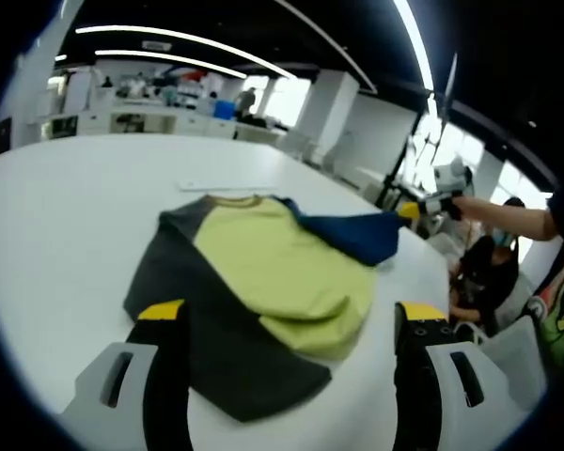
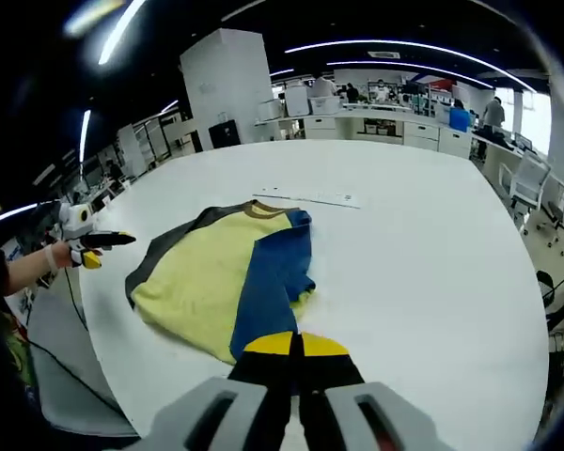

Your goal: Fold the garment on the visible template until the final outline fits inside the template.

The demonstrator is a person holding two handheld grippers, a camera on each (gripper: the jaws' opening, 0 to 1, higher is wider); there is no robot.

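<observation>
A: Any writing? How many garments?
B: None readable. One garment on the white table. The right gripper, jaws together, pinches its blue sleeve; the left gripper stands wide open, empty, at the garment's near edge.

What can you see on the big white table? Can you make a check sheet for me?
Surface: white table, round-edged.
Job's things: garment, yellow, grey and blue, partly folded, blue sleeve laid across; template: cannot tell.
Clutter: thin white strip beyond the collar.
Grippers: left gripper open at the garment's edge; right gripper shut at the blue sleeve.
Cables: one at the table edge.
Surroundings: office desks, chairs, seated person.
</observation>
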